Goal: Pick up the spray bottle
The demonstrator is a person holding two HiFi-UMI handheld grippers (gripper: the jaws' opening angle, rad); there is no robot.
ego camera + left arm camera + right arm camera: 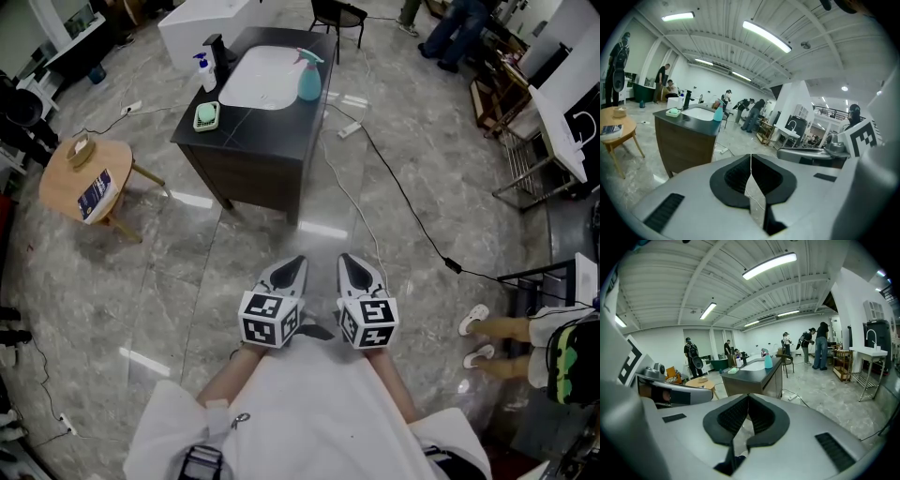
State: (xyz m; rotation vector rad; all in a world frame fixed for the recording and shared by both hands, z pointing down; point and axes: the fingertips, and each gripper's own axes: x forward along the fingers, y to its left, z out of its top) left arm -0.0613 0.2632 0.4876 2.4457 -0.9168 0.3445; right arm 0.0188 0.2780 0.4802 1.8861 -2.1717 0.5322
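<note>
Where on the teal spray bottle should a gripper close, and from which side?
Probably the narrow neck under the white trigger head of the spray bottle. It stands upright at the counter edge beside the basin, so coming from the open floor side, on the head view's right, looks clearest.

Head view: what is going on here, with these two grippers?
A person holds the left gripper and the right gripper side by side in front of the body, both with jaws shut and empty. The teal spray bottle stands untouched on the dark sink cabinet across the floor, beside the white basin.
</note>
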